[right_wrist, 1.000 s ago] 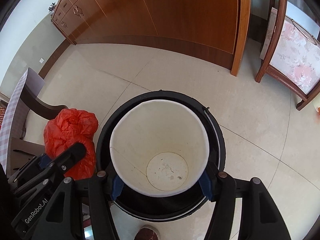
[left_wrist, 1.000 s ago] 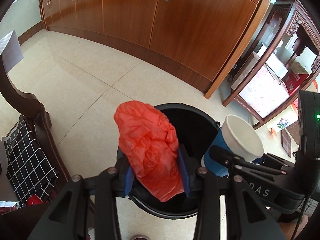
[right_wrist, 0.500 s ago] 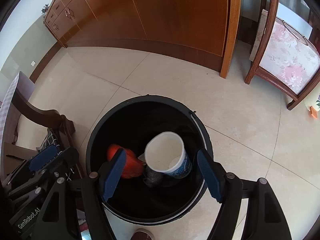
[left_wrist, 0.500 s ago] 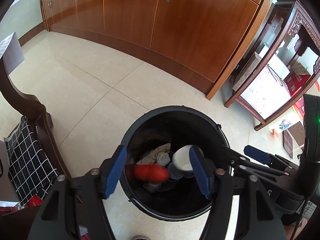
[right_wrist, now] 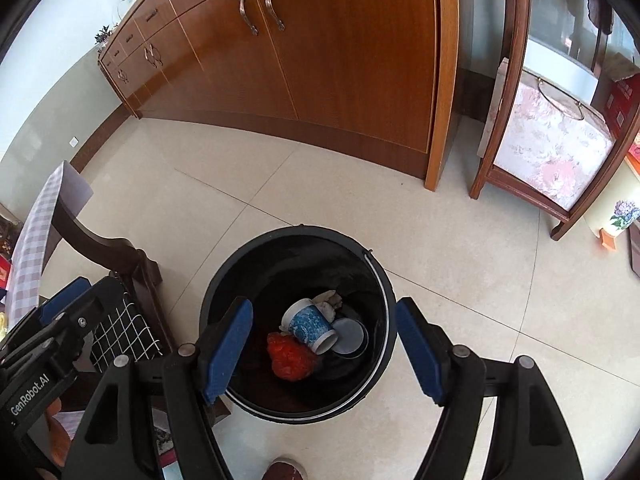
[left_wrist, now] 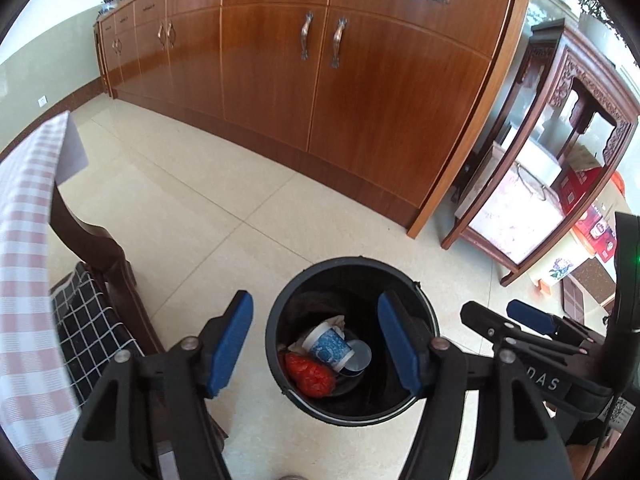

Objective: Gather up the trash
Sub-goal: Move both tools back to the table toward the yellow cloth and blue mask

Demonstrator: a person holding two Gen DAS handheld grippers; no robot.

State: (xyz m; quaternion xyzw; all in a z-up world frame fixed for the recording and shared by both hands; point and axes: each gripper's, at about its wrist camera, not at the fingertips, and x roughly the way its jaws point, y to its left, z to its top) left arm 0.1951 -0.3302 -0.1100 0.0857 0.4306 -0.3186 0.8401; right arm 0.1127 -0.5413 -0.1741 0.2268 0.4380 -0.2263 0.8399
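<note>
A black round trash bin [left_wrist: 352, 264] [right_wrist: 296, 233] stands on the tiled floor below both grippers. Inside it lie a crumpled red plastic bag [left_wrist: 310, 374] [right_wrist: 290, 358] and a blue-and-white paper cup [left_wrist: 328, 346] [right_wrist: 308, 326] on its side, among other scraps. My left gripper [left_wrist: 314, 310] hangs open above the bin with nothing between its blue pads. My right gripper [right_wrist: 322, 314] is open too, also empty and well above the rim. Each gripper shows at the edge of the other's view.
A long wooden cabinet [left_wrist: 360, 92] runs along the back. At the left are a dark wooden chair [right_wrist: 120, 256] with a black checked cushion [left_wrist: 84, 328] and a pink checked tablecloth [left_wrist: 24, 280]. A carved wooden stand [left_wrist: 552, 184] is at the right. A shoe tip [right_wrist: 284, 472] shows below.
Both grippers opened. The red bag and the paper cup dropped from them into the bin. Both grippers then rose, so the bin looks smaller and farther below.
</note>
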